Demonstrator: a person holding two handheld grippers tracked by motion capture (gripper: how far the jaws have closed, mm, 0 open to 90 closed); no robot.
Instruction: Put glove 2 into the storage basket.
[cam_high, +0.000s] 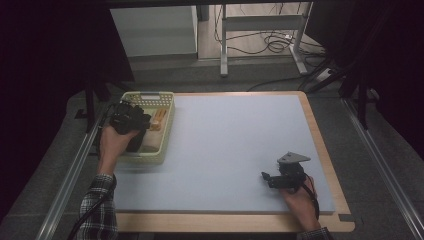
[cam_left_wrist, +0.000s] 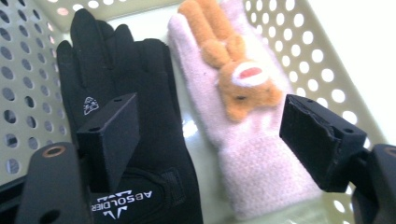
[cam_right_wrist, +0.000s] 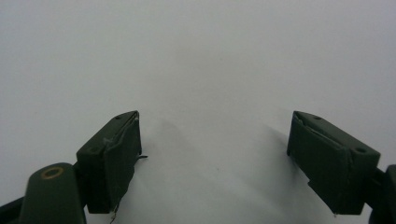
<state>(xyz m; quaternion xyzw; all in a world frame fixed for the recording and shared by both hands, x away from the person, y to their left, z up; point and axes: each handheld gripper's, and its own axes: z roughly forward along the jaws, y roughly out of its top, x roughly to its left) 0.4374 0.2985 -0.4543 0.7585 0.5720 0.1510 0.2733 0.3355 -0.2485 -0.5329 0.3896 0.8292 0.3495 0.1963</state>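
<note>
Left tongs (cam_left_wrist: 210, 135) wide apart above black glove (cam_left_wrist: 135, 140) and pink glove (cam_left_wrist: 243, 154) in basket (cam_high: 167, 125); right tongs (cam_right_wrist: 215, 158) wide over table (cam_high: 230, 145).

The high view looks forward and down from above the person's side onto the whole table (cam_high: 320, 145), with the floor and desk legs beyond its far edge. The left gripper view rides on the left gripper (cam_high: 128, 119), looking steeply down and from close range into the perforated basket (cam_left_wrist: 322, 51); that basket (cam_high: 169, 125) sits at the table's left edge in the high view. The right gripper view rides on the right gripper (cam_high: 270, 178) and faces the pale mat (cam_right_wrist: 196, 60) from close by, the same mat (cam_high: 235, 145) that covers the table in the high view.
</note>
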